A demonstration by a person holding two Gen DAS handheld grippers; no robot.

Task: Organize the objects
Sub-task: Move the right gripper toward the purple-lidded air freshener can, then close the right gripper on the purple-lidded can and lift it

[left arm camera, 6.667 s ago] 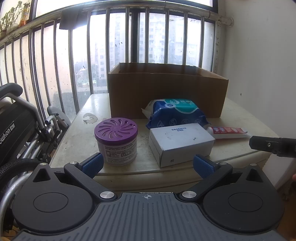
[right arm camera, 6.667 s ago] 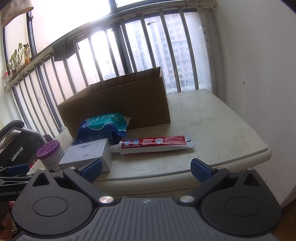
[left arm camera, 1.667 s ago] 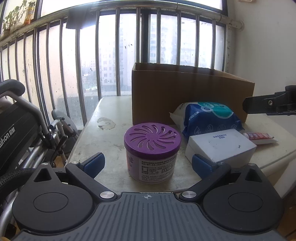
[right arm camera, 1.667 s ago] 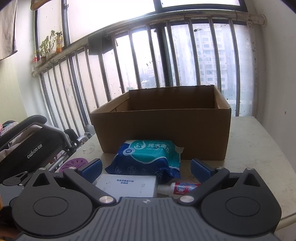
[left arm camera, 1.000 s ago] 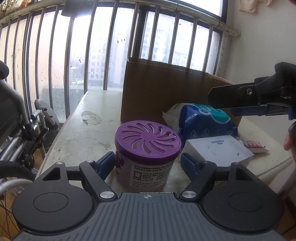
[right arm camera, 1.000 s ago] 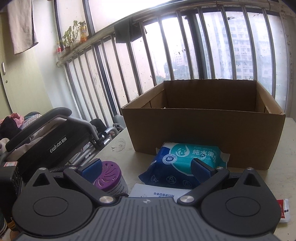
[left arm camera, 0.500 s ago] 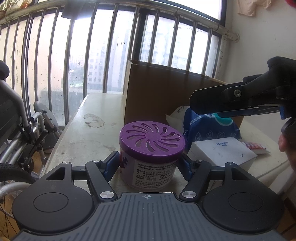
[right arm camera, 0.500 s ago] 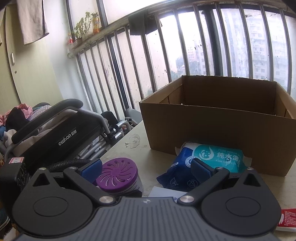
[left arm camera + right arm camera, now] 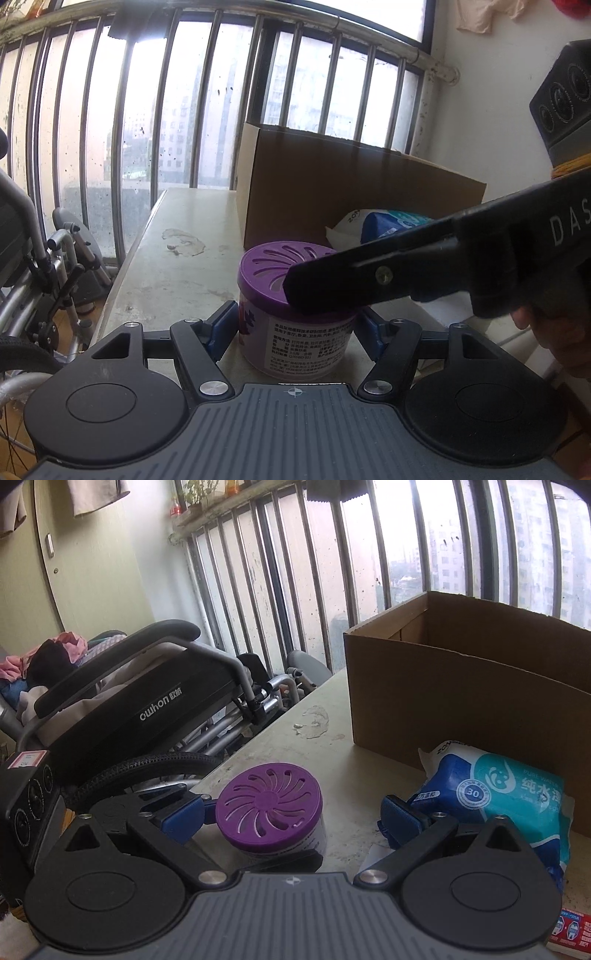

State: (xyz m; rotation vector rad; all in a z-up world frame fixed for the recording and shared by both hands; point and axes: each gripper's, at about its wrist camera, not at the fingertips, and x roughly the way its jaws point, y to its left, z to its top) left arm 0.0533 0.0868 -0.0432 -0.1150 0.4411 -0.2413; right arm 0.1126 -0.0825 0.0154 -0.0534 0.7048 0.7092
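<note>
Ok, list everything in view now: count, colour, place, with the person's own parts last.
air freshener tub: one, purple vented lid, white body, near table edge, between the left claw's pads.
cardboard box: one, brown, open top, at the back of the table.
wet wipes pack: one, blue and teal, in front of the box.
toothpaste tube: one, red and white, near table edge, mostly cut off.
table: one, cream, stained.
wheelchair: one, black, folded, beside the table.
window bars: many, grey, behind the table.
left claw: one, black with blue pads, shut on the tub.
right claw: one, same colours, open, above the tub.
hand: one, on the right claw's grip.
</note>
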